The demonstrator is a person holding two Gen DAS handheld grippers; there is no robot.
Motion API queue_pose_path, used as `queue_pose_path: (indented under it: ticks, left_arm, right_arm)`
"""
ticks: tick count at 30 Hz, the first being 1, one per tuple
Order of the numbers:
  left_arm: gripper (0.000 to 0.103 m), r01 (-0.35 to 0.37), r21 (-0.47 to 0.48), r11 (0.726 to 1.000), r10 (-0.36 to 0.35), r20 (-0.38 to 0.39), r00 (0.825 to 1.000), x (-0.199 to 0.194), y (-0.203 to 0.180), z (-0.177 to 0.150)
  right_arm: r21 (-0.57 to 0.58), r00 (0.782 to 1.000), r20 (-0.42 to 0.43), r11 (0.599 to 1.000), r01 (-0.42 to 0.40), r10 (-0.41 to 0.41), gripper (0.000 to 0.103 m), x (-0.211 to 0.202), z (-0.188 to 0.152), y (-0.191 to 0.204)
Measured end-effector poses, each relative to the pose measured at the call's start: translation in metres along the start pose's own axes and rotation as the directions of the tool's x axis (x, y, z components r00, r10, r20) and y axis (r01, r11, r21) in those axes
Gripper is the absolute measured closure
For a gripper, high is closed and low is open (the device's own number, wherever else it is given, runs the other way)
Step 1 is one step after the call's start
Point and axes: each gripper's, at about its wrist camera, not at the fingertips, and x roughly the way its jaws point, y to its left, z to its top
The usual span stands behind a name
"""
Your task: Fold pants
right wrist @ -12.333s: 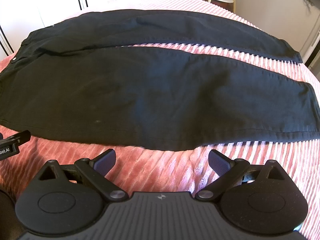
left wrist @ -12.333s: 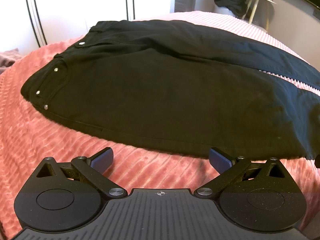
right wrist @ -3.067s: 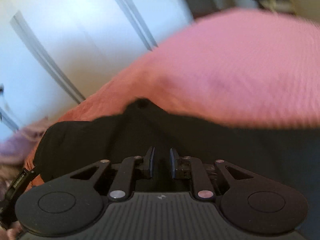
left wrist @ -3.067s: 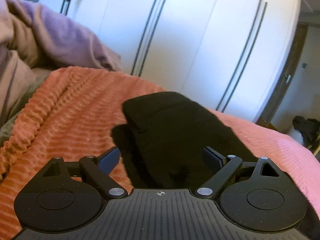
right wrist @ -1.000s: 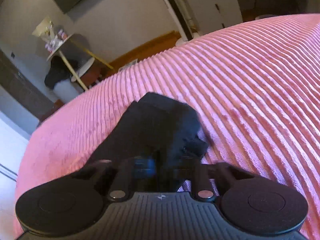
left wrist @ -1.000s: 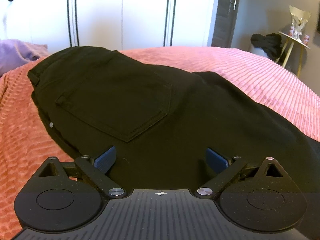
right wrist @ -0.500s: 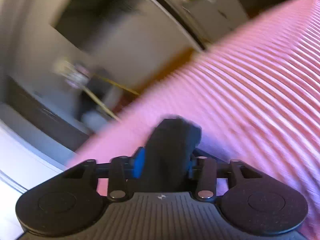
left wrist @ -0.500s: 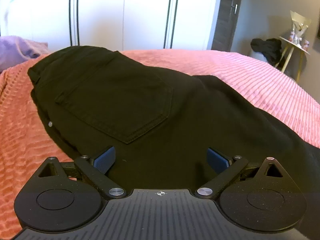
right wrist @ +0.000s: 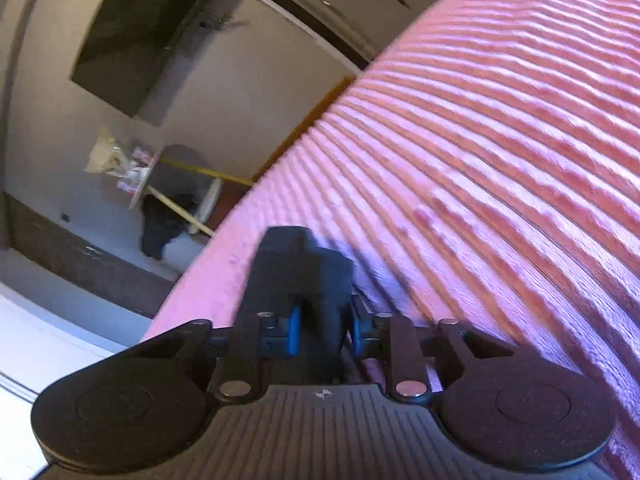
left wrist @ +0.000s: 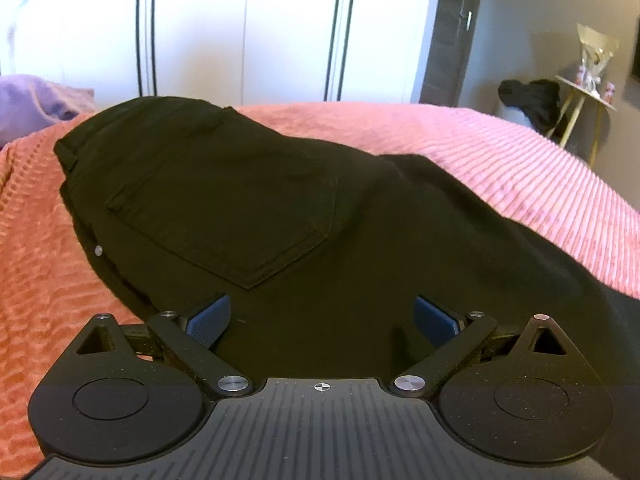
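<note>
The black pants [left wrist: 280, 208] lie folded lengthwise on the pink ribbed bedspread [left wrist: 520, 168], back pocket up and waistband at the far left. My left gripper [left wrist: 322, 316] hovers over the seat of the pants, jaws wide open, nothing between its blue pads [left wrist: 212, 316]. In the right wrist view, the leg end of the pants [right wrist: 304, 272] stands bunched between the jaws of my right gripper [right wrist: 325, 332]. Those jaws are closing and the cloth fills the gap between the blue pads [right wrist: 295, 330]. The stretch of leg between the two views is hidden.
White wardrobe doors [left wrist: 240, 28] stand behind the bed. A purple cloth [left wrist: 36, 100] lies at the far left. A small gold-legged side table [left wrist: 584, 100] with dark clothing [left wrist: 528, 100] beside it stands past the bed's far right edge. A dark screen [right wrist: 132, 28] hangs on the wall.
The right gripper rolled and sank toward the bedspread, its jaws widened around the bunched leg end and then narrowed again. The left gripper and the pants' seat stayed where they were.
</note>
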Motion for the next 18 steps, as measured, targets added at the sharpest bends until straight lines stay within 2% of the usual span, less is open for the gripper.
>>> queue_pose_path:
  ticks: [4, 6, 8, 11, 13, 15, 18]
  left_arm:
    - [0.002, 0.025, 0.028, 0.999, -0.024, -0.009, 1.0, 0.001, -0.006, -0.001]
    - [0.002, 0.048, 0.056, 0.997, -0.047, -0.015, 0.999, 0.0, -0.01, -0.002]
    - [0.002, 0.072, 0.059, 0.996, -0.069, -0.041, 0.997, 0.002, -0.012, -0.003]
    - [0.002, 0.074, 0.042, 0.996, -0.072, -0.062, 0.995, 0.006, -0.009, -0.003]
    - [0.002, 0.088, 0.033, 0.996, -0.086, -0.052, 0.995, 0.005, -0.006, -0.002]
    - [0.002, 0.105, 0.026, 0.994, -0.104, -0.045, 0.994, 0.003, -0.004, -0.002]
    - [0.002, 0.129, 0.023, 0.991, -0.128, -0.042, 0.991, 0.001, -0.004, 0.0]
  right_arm:
    - [0.033, 0.999, -0.039, 0.999, 0.012, -0.01, 0.071, 0.012, 0.0, -0.009]
    - [0.025, 0.999, -0.04, 1.0, 0.014, -0.013, 0.073, 0.013, 0.0, -0.008]
    - [-0.013, 0.999, -0.034, 0.999, 0.032, -0.032, 0.084, 0.011, 0.0, 0.002]
    - [-0.112, 0.999, -0.008, 0.992, 0.05, -0.051, 0.092, 0.0, -0.002, 0.032]
    - [-0.193, 1.0, 0.006, 0.981, -0.001, 0.002, 0.093, -0.012, -0.007, 0.064]
    - [-0.292, 0.996, 0.001, 0.952, -0.09, 0.095, 0.093, -0.028, -0.021, 0.106]
    - [-0.433, 0.972, -0.062, 0.871, -0.231, 0.227, 0.093, -0.049, -0.063, 0.17]
